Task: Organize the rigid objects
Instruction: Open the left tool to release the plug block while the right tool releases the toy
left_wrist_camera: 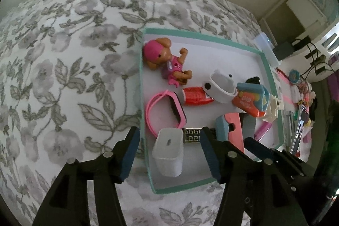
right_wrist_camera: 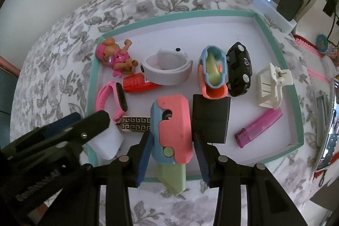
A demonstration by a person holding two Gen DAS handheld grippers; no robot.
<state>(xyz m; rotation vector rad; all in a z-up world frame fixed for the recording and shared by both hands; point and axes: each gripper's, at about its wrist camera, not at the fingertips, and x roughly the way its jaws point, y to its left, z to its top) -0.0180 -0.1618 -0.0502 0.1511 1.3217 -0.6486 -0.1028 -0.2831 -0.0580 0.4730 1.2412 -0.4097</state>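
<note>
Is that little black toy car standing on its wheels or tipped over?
Tipped on its side. In the right wrist view the black car shows its roof and both wheels of one side at once, lying in the tray.

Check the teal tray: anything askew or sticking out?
Yes. The pink-and-blue toy between the right gripper's jaws has its green tip over the tray's near rim, not fully inside. The grey wristband sits partly atop the red piece. Nothing looks spilled or broken.

Home bedroom, floral bedspread (left_wrist_camera: 63, 69) across a bed, plain wall behind, chargers (right_wrist_camera: 290, 3) plugged in alongside
</note>
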